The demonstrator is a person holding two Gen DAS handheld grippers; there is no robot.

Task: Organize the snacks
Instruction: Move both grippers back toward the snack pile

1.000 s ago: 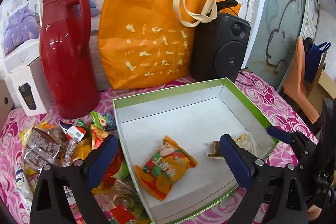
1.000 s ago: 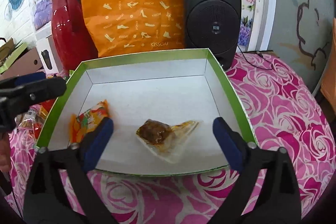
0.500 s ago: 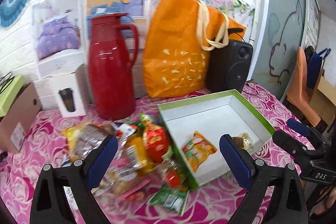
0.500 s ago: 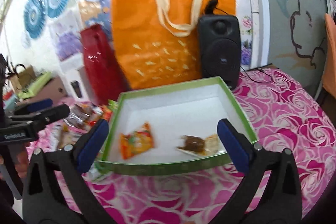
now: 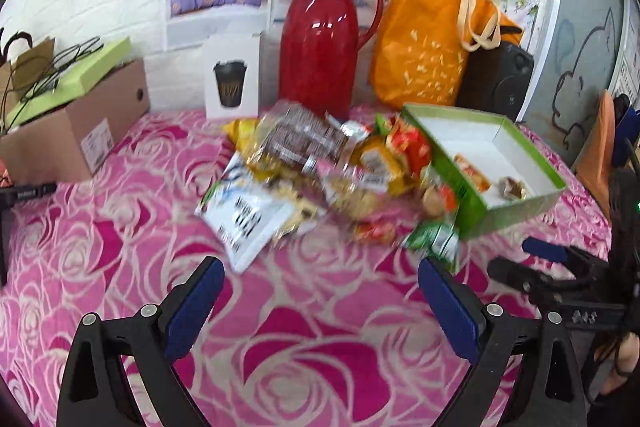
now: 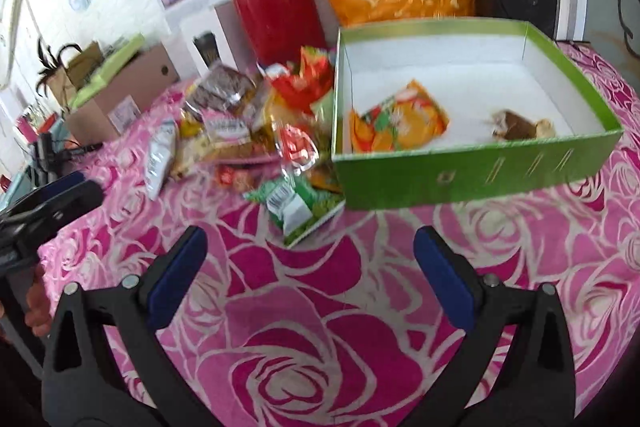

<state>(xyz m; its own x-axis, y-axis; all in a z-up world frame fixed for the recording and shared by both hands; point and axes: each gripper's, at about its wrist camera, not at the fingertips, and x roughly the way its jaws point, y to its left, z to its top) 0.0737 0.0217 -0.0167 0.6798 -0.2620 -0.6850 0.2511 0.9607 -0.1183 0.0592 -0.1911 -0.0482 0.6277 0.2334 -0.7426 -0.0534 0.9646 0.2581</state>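
Facing pile: left gripper (image 5: pixel 320 291) spread wide, empty, over bare cloth.
Right gripper (image 6: pixel 310 259): likewise agape, holding nothing.
Snack pile (image 5: pixel 320 167): heaped ahead of left gripper, touching green box (image 6: pixel 460 175) on its left side.
Box contents: orange packet (image 6: pixel 400 121), brown wrapped sweet (image 6: pixel 516 127).
Nearest piece: green packet (image 6: pixel 290 205), just ahead of right gripper, slightly left.
Judgement: right gripper nearer that piece.

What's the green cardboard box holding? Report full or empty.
Nearly empty: the green cardboard box holds only an orange snack packet and a brown wrapped sweet.
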